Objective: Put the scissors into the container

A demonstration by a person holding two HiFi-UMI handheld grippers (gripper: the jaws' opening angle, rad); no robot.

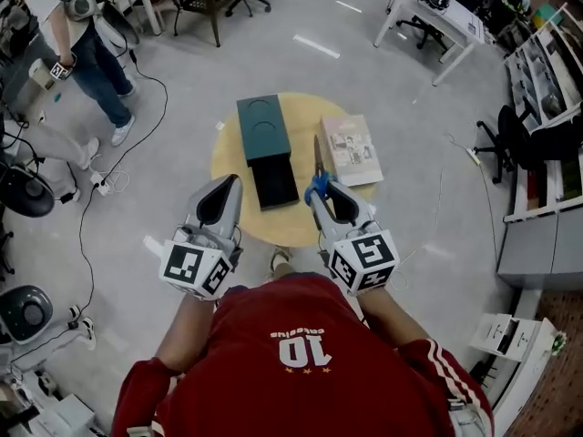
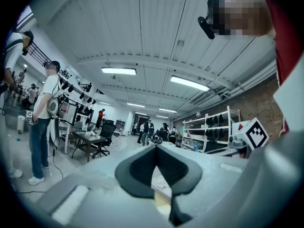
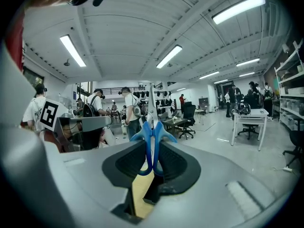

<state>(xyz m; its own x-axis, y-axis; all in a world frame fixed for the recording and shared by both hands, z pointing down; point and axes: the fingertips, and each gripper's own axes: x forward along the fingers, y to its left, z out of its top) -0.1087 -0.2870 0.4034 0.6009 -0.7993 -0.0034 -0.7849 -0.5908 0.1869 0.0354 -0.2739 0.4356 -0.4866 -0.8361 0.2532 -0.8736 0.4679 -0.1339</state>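
Observation:
In the head view the scissors (image 1: 317,173) have blue handles, and their blades point away over the round wooden table (image 1: 232,157). My right gripper (image 1: 321,194) is shut on the handles. The right gripper view shows the blue handles (image 3: 152,144) upright between the jaws of my right gripper (image 3: 153,148). The container (image 1: 263,129) is a dark green box on the table, with its dark drawer (image 1: 275,182) pulled out toward me, just left of the scissors. Above the table's near left edge, my left gripper (image 1: 230,182) is shut and empty; its view shows the left gripper (image 2: 156,147) with jaws meeting.
A book (image 1: 352,149) lies on the table's right side, next to the scissors. A person (image 1: 86,35) stands at the far left, with cables (image 1: 91,208) across the floor. Desks and office chairs (image 1: 433,12) stand at the back, and shelving (image 1: 547,71) on the right.

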